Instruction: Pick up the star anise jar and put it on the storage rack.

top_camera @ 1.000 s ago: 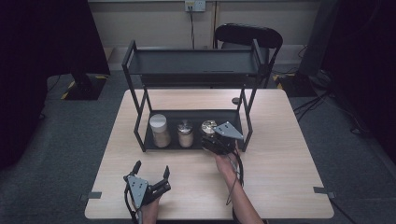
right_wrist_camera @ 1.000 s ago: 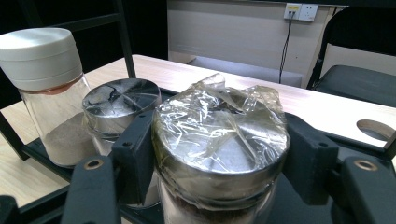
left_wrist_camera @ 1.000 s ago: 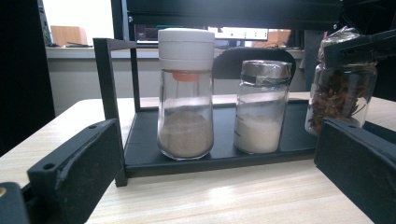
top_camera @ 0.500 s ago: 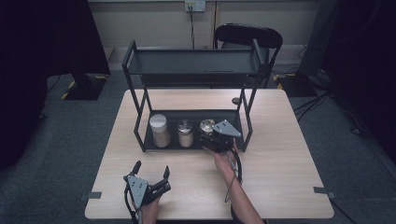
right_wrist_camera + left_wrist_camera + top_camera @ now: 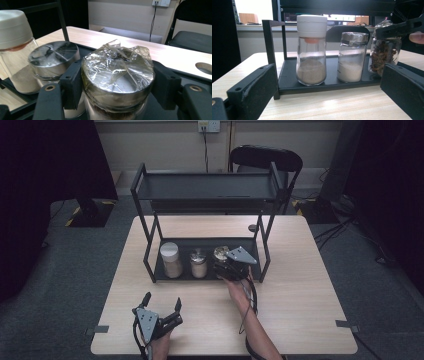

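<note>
My right gripper (image 5: 116,82) has pushed forward over the last second and now has a jaw on either side of the foil-capped jar (image 5: 117,75) — they press its cap, so I judge the grip as made. That jar holds dark dried pieces and stands at the right end of the rack's lower tray (image 5: 250,272), just right of the jar of white powder (image 5: 198,263); the taller white-lidded jar (image 5: 170,259) is at the left end. This looks like the grasp step finished, with the lift out from under the upper shelf (image 5: 205,187) next. My left gripper (image 5: 160,312) has kept to the near table edge (image 5: 300,340) — jaws wide, holding nothing.
</note>
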The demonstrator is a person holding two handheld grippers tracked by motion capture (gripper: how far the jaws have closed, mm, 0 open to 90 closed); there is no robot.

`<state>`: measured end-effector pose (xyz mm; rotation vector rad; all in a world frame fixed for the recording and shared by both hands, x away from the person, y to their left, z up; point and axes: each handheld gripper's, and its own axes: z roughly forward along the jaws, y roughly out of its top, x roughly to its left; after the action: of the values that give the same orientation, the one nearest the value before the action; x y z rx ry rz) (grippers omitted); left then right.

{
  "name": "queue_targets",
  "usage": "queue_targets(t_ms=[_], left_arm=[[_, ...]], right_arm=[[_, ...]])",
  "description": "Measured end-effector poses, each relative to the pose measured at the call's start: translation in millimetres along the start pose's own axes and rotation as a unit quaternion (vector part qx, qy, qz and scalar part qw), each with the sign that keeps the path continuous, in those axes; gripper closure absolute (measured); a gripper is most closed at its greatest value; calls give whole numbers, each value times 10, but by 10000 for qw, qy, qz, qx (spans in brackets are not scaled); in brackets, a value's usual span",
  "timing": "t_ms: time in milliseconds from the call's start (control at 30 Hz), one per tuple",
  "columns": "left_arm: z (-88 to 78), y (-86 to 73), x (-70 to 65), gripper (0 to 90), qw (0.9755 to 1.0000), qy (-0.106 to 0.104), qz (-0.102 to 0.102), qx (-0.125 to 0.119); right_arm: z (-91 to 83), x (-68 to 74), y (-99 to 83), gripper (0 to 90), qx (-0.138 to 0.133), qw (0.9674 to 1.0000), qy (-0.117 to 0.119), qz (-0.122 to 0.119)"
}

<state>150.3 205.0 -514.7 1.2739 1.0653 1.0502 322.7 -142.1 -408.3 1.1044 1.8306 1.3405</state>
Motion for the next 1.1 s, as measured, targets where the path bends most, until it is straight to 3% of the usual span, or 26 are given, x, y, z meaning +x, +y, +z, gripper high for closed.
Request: queue_targets(t_ms=[1100], left_arm=[[0,-2,-3,3,10000,0,8,-4]], right_arm=[[71,-48,-51,337,40,10000,-63,6]])
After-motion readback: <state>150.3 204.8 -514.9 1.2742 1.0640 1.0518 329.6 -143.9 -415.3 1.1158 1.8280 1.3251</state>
